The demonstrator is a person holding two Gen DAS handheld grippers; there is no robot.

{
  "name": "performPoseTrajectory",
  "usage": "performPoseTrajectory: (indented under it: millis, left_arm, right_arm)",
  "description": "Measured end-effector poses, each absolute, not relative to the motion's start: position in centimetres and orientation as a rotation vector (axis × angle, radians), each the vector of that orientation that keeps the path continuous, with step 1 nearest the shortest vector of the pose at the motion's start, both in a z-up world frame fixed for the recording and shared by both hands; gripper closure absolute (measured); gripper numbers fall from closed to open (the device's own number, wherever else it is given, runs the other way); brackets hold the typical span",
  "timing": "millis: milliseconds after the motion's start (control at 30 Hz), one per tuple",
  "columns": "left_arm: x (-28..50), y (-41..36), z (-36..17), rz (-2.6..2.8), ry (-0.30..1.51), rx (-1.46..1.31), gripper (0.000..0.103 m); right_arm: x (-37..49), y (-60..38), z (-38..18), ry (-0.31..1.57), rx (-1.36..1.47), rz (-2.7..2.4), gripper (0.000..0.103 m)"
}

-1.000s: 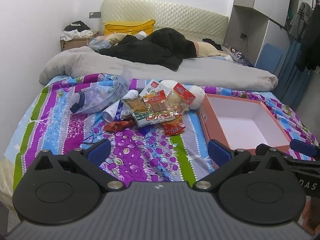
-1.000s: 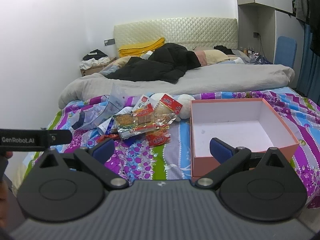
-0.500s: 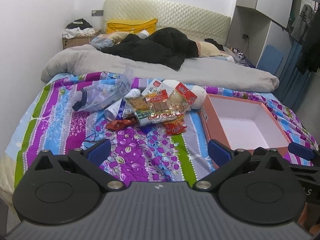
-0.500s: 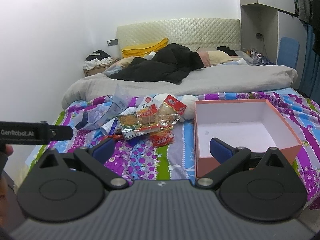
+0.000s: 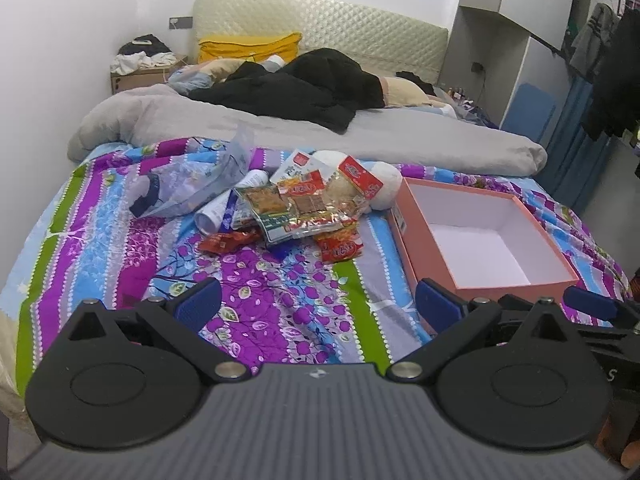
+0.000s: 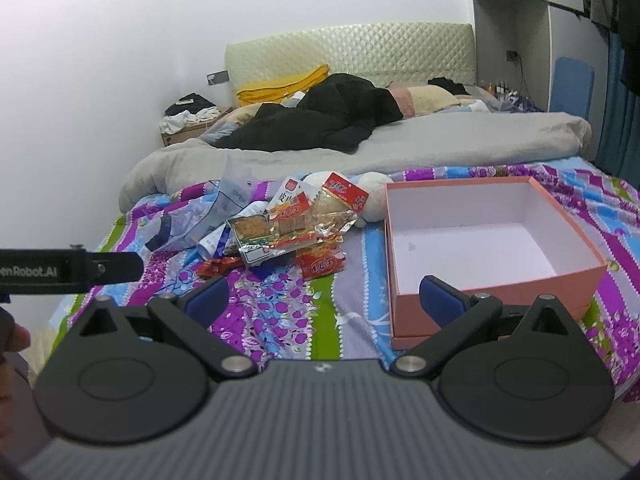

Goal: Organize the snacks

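On the striped floral bedspread [image 5: 256, 292] a heap of snack packets [image 5: 304, 212] lies just left of an empty pink cardboard box [image 5: 404, 236], with a red packet [image 6: 322, 264] at the heap's near edge. Both the left gripper [image 5: 318, 304] and the right gripper [image 6: 324, 300] hover above the near bedspread, blue-padded jaws spread wide, holding nothing. Behind, a grey duvet [image 5: 400, 136] crosses the bed.

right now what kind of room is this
Most likely a lived-in bedroom: a bed with a cream quilted headboard, a rumpled grey duvet over a bright floral sheet, and clothes hanging by a wardrobe.
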State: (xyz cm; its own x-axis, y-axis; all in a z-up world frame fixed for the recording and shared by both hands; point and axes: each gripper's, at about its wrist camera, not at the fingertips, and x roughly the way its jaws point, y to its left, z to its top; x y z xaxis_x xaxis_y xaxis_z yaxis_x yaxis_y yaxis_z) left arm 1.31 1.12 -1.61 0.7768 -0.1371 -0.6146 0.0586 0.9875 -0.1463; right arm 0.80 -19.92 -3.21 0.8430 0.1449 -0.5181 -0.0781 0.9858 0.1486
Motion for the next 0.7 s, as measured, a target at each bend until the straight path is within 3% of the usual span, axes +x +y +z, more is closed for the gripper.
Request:
performPoseTrajectory:
  millis: [700]
  left_arm:
    - [8.6,2.4,-7.0,-0.144,0.747,-0.137,0.000]
  right_arm:
    - [5.0,-18.7,-8.5,0.597,0.144,0.171,0.000]
